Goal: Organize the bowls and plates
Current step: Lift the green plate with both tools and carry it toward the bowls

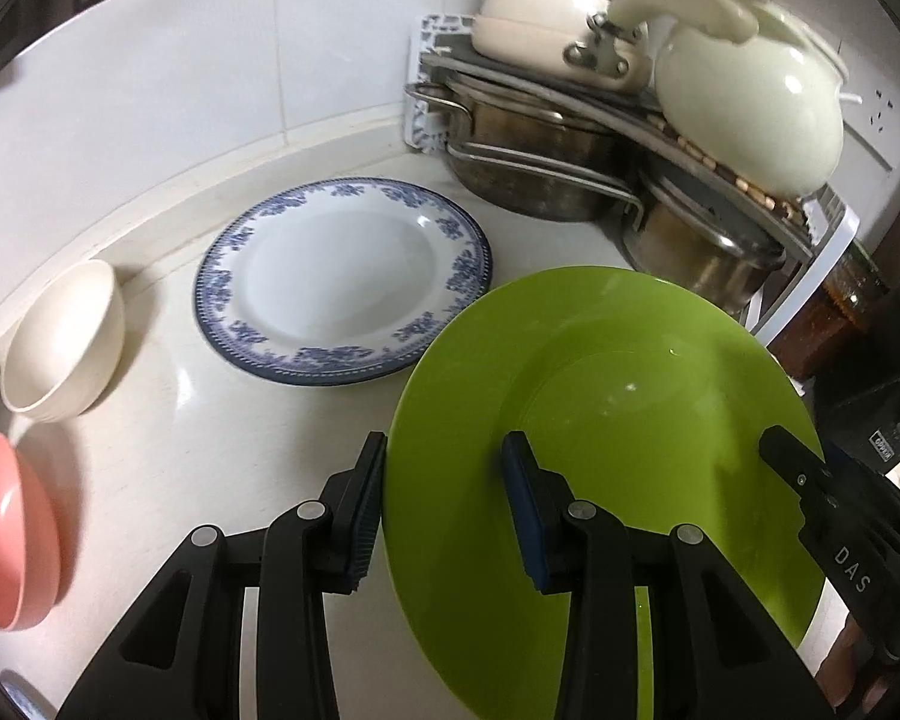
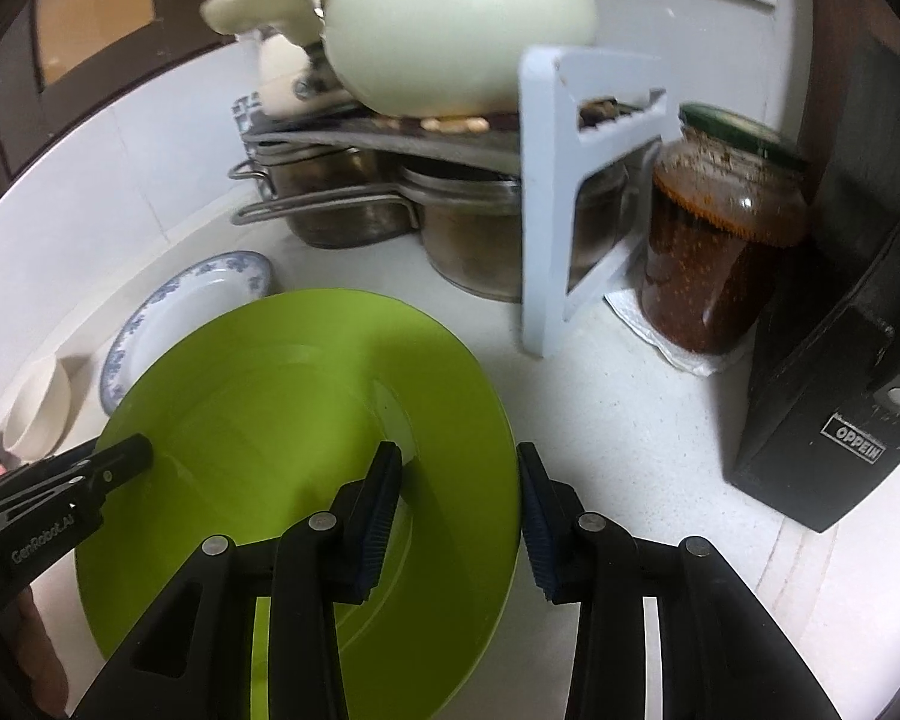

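**Green plate carried two-handed over the bench**

While both grippers are sharing one load, the green plate (image 1: 600,420) is hanging tilted above the bench (image 1: 168,420), clear of its surface as far as I can judge. The left hand-held gripper (image 1: 444,510) is pinching the plate's left rim, one pad under and one over; the right hand-held gripper (image 2: 459,516) is pinching the opposite rim likewise. Gripping opposite edges is probably keeping the wide, slick plate from swinging. The blue-patterned plate (image 1: 342,282) is lying flat toward the back edge, beside the pot rack (image 1: 570,90), likely serving as the stacking spot. The cream bowl (image 1: 66,342) and pink bowl (image 1: 12,534) are sitting near the left edge, apart from the plates.
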Demonstrator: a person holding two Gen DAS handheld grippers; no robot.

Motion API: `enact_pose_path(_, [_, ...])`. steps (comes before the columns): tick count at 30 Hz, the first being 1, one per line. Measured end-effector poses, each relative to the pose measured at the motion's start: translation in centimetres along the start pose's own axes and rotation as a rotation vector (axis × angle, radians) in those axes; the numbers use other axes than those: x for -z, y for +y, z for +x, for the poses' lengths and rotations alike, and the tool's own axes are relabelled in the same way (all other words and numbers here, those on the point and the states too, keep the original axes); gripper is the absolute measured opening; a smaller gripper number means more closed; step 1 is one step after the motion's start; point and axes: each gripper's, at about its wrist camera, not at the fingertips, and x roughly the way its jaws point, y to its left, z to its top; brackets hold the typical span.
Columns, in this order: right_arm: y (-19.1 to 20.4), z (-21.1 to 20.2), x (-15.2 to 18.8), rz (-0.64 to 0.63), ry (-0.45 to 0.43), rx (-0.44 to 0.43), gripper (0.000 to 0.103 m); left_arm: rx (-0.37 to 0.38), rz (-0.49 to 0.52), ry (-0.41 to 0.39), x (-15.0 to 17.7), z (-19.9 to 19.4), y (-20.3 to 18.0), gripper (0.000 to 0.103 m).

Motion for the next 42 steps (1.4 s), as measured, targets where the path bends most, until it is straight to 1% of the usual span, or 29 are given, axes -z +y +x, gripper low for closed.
enact_pose_path(8, [2.1, -2.8, 0.0, -0.038, -0.041, -0.03, 0.039, -0.024, -0.034, -0.051, 0.9, -3.4, 1.8, 0.038])
enact_pose_path(17, [4.9, -5.4, 0.4, -0.07, -0.062, -0.073, 0.039, -0.063, -0.069, -0.106, 2.6, -7.3, 4.7, 0.038])
enact_pose_path(28, [9.7, -9.2, 1.8, -0.144, -0.104, -0.133, 0.039, -0.118, -0.142, -0.166, 5.4, -12.9, 9.6, 0.037])
enact_pose_path(42, [16.6, -13.0, 4.5, -0.245, -0.126, -0.229, 0.039, -0.199, -0.244, -0.204, 9.8, -18.4, 16.3, 0.037])
